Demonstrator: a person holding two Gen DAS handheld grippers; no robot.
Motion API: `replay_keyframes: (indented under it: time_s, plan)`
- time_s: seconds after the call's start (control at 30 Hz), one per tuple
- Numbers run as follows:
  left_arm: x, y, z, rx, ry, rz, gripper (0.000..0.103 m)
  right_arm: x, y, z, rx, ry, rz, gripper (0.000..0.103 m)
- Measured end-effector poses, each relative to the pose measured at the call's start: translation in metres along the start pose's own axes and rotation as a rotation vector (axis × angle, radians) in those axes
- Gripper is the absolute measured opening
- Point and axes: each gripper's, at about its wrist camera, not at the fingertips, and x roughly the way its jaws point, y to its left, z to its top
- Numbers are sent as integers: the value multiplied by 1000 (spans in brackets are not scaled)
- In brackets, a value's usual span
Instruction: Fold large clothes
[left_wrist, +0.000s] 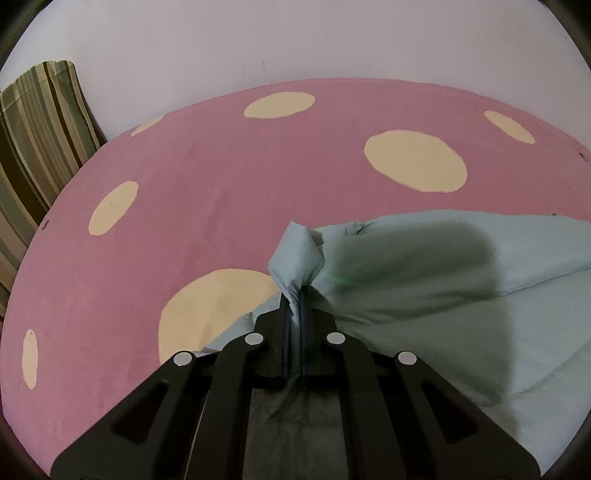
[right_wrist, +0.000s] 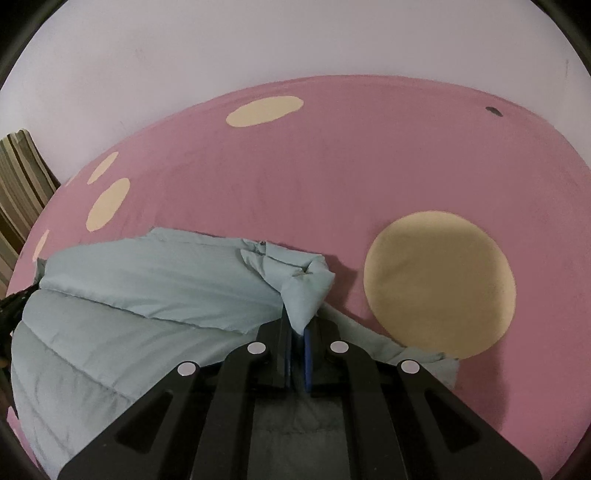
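A large pale blue garment (left_wrist: 443, 295) lies on a pink bed sheet with cream spots (left_wrist: 207, 177). My left gripper (left_wrist: 294, 299) is shut on a bunched corner of the garment at its left end, and the cloth pokes up past the fingertips. In the right wrist view the same garment (right_wrist: 140, 295) spreads to the left. My right gripper (right_wrist: 298, 326) is shut on a bunched corner at its right end, just above the pink sheet (right_wrist: 332, 177). The other gripper shows dimly at the left edge of the right wrist view (right_wrist: 14, 302).
A plain white wall (left_wrist: 295, 37) rises behind the bed. A striped cushion or curtain (left_wrist: 37, 140) stands at the far left, and it also shows in the right wrist view (right_wrist: 18, 184). A large cream spot (right_wrist: 439, 284) lies right of my right gripper.
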Motion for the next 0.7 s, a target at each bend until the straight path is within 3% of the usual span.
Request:
replay_keyframes:
  time_s: [0.53,0.6,0.67,0.7]
  plan:
    - [10,-7,-4,1,-31,29,6,1,-2,-5,8,-47,10,6]
    - [6,-6,-3,4,-24,40,14,-2,-1,-3,4,-41,9,7]
    - [-4,-4,-2,6,-24,56,33,-5,0,-1,-1,-31,-2,9]
    - [-8,-2,-3,5,-27,60,47,-9,1,1,-7,-27,-20,13]
